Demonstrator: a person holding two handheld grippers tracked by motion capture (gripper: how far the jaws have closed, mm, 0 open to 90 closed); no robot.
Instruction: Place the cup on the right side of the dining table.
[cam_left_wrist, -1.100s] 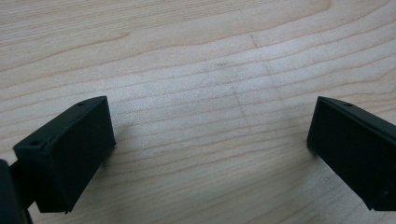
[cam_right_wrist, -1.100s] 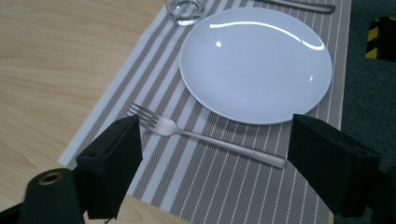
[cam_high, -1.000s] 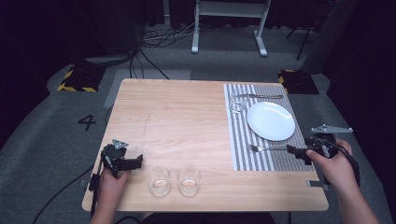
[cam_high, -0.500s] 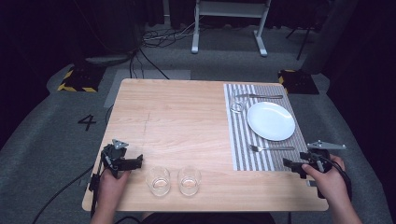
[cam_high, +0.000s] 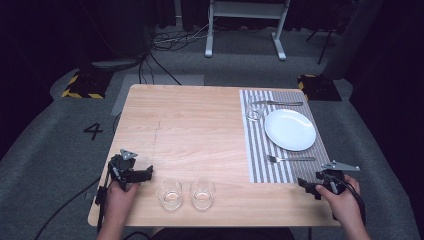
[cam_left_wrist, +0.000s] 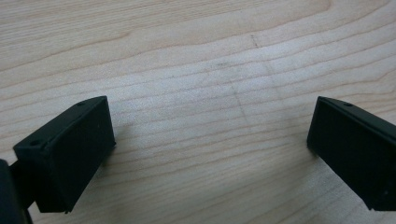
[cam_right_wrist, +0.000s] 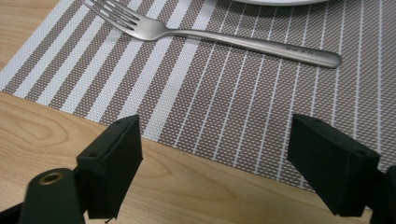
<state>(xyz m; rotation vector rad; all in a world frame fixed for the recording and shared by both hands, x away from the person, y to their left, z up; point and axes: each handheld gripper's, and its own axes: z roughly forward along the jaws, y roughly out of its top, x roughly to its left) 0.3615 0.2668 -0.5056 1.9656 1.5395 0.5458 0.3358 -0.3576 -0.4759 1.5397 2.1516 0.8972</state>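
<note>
High view: a place setting well under way on the striped placemat (cam_high: 257, 150) at the table's (cam_high: 200, 125) right side, with white plate (cam_high: 290, 129) in the middle, knife (cam_high: 277, 103) along the far edge, small glass (cam_high: 254, 114) just beside the plate's far left, fork (cam_high: 291, 159) lying near the mat's near edge, tines to the left. Still off the mat, two empty tumblers (cam_high: 186, 193) side by side near the table's front edge. Left gripper (cam_high: 145, 173) resting low on bare wood just left of the nearer tumbler, not touching it. Right gripper (cam_high: 306, 184) hovering past the mat's near right corner, apart from the fork. Left gripper view: jaws spread wide, nothing between them but wood grain. Right gripper view: jaws likewise wide and empty, over the mat's edge (cam_right_wrist: 224, 107), fork (cam_right_wrist: 210, 35) lying flat farther on, plate rim (cam_right_wrist: 280, 2) at the top. Judged from this: plate, knife, fork and small glass placed; fork apparently just set down and let go; the two tumblers probably left to deal with, the left one nearest a ready gripper. Whether they belong on the mat, impossible to tell.
</note>
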